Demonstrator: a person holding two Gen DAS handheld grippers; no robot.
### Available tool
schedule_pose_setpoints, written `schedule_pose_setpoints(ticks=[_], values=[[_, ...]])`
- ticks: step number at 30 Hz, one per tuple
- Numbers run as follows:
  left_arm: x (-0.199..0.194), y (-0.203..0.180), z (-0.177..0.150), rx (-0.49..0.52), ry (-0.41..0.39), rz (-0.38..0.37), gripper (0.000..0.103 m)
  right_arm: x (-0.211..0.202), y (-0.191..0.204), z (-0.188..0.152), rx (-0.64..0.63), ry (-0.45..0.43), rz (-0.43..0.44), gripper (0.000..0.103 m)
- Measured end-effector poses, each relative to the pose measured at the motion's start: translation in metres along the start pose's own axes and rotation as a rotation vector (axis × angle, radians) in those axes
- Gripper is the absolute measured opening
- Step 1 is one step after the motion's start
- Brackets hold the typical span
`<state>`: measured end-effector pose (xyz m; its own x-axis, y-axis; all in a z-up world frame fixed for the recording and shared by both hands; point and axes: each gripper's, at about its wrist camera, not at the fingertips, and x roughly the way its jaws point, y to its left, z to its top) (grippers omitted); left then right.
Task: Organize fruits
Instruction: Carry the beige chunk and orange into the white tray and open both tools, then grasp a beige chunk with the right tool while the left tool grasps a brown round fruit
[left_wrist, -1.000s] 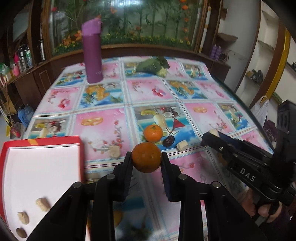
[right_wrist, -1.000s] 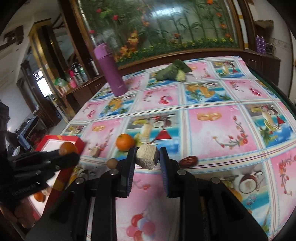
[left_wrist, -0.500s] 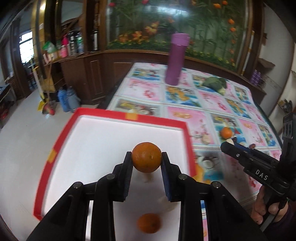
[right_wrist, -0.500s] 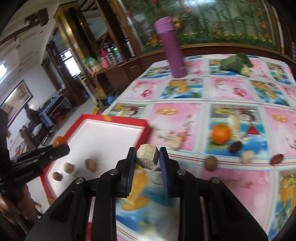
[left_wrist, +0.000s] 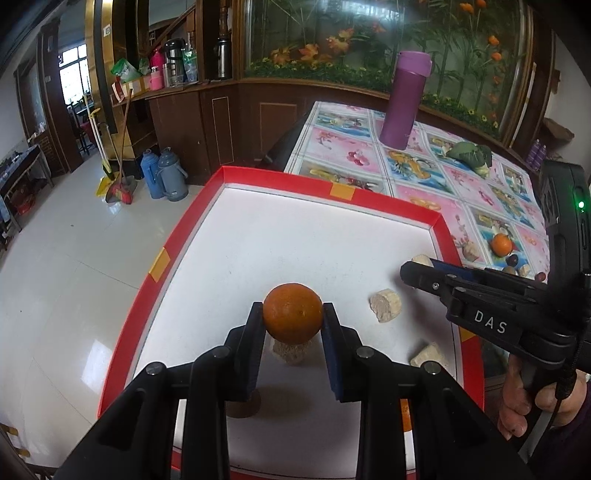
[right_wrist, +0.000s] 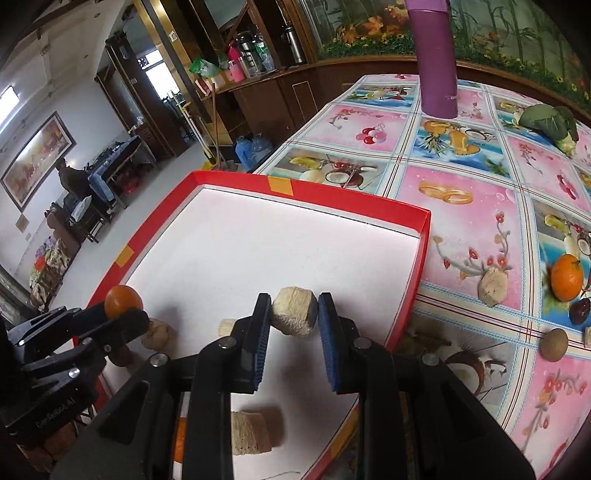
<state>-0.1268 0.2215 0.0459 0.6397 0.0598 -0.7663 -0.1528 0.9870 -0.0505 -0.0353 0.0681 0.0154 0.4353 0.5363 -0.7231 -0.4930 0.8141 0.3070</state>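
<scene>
Orange (left_wrist: 292, 312) clamped in left gripper (left_wrist: 292, 321), held above white floor of red-rimmed tray (left_wrist: 391, 201), likely for dropping beside pale chunks (left_wrist: 385, 305) already lying there. Beige chunk (right_wrist: 294, 311) pinched in right gripper (right_wrist: 291, 317), also over tray, near its right wall, seemingly for same reason. Outside, on patterned bench (right_wrist: 469, 229): another orange (right_wrist: 567, 277), a pale piece (right_wrist: 493, 286), a brown round fruit (right_wrist: 553, 344), not yet collected. Purple flask (right_wrist: 436, 55) upright farther back, well apart.
</scene>
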Motion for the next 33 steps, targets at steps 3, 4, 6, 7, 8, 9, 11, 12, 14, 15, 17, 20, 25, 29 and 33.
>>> schedule_pose_setpoints(ticks=[3, 4, 6, 7, 8, 9, 11, 12, 14, 15, 17, 20, 25, 29, 33], values=[[0.006, -0.002, -0.001, 0.006, 0.012, 0.006, 0.029, 0.001, -0.002, 0.000, -0.002, -0.003, -0.021, 0.029], [0.008, -0.003, -0.002, 0.007, 0.015, 0.010, 0.030, 0.002, -0.002, -0.001, -0.004, -0.002, -0.029, 0.029], [0.008, -0.004, -0.002, 0.016, 0.008, 0.033, 0.031, 0.006, -0.002, -0.002, -0.013, 0.005, -0.048, 0.029], [0.008, -0.004, -0.002, 0.018, 0.006, 0.041, 0.031, 0.004, -0.001, -0.002, -0.022, -0.002, -0.054, 0.029], [0.008, -0.004, -0.002, 0.017, 0.008, 0.045, 0.031, 0.004, 0.001, -0.003, -0.031, -0.003, -0.060, 0.029], [0.009, -0.004, -0.002, 0.016, 0.012, 0.054, 0.032, 0.005, 0.002, -0.002, -0.042, -0.001, -0.066, 0.029], [0.010, -0.004, -0.002, 0.017, 0.020, 0.076, 0.038, 0.005, 0.005, -0.003, -0.064, 0.013, -0.070, 0.030], [0.011, -0.004, -0.002, 0.015, 0.022, 0.086, 0.045, 0.005, 0.005, -0.004, -0.066, 0.015, -0.063, 0.033], [0.009, -0.003, -0.003, 0.010, 0.018, 0.095, 0.051, -0.002, 0.002, -0.003, -0.060, -0.011, -0.042, 0.041], [0.008, -0.003, -0.002, 0.005, 0.016, 0.099, 0.053, -0.005, 0.001, -0.003, -0.057, -0.024, -0.040, 0.047], [0.006, -0.004, -0.002, 0.000, 0.015, 0.099, 0.056, -0.016, -0.006, -0.002, -0.040, -0.072, -0.031, 0.052], [0.003, -0.008, -0.001, 0.000, 0.013, 0.104, 0.061, -0.030, -0.021, -0.001, 0.001, -0.114, -0.032, 0.053], [0.002, -0.023, 0.000, 0.028, 0.016, 0.094, 0.062, -0.047, -0.055, 0.000, 0.083, -0.138, -0.057, 0.053], [0.003, -0.036, -0.001, 0.052, 0.024, 0.083, 0.062, -0.063, -0.081, -0.001, 0.131, -0.171, -0.088, 0.053], [-0.001, -0.049, -0.001, 0.071, 0.024, 0.072, 0.062, -0.086, -0.113, -0.006, 0.191, -0.212, -0.122, 0.053]])
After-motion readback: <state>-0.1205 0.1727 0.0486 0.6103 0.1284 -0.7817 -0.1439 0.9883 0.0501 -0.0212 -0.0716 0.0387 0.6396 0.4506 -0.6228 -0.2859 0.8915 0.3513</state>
